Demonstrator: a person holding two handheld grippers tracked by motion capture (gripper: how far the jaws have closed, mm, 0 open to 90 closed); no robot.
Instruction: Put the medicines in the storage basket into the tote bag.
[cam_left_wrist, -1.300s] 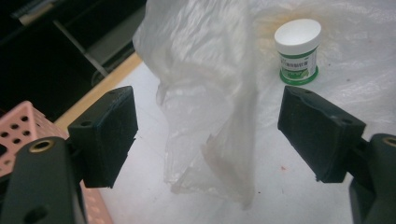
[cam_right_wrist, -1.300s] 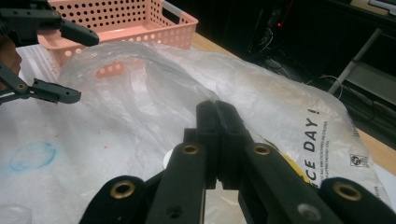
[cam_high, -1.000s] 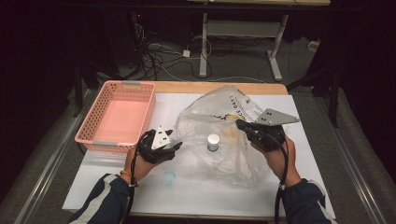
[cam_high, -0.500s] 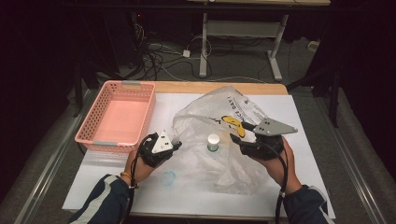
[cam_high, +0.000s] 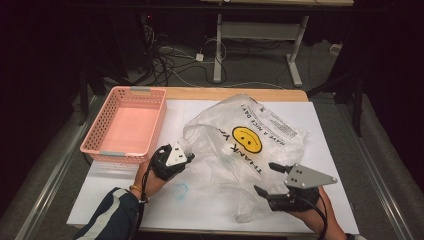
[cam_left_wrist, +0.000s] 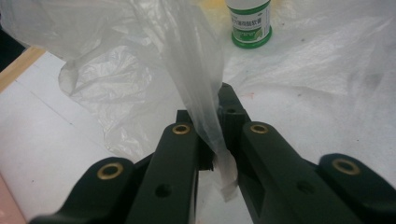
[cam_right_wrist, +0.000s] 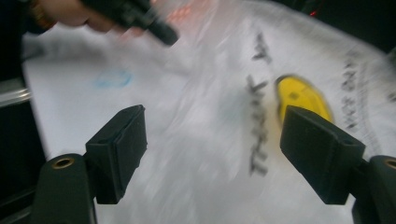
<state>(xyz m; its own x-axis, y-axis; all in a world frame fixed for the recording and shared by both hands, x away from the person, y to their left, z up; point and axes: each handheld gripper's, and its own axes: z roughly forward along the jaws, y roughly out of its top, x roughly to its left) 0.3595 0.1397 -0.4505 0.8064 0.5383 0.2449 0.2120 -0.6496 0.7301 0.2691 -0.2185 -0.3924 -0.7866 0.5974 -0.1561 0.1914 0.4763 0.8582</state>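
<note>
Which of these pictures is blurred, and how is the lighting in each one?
The right gripper view is smeared by motion: the plastic bag and its print look streaked, though the right gripper itself stays sharp. The left gripper view is crisp, down to the small bottle. The high view is sharp; the table is brightly lit, while the room behind is dark.

Table lit from above, dark bkgd; right gripper view motion-blurred, others sharp.
</note>
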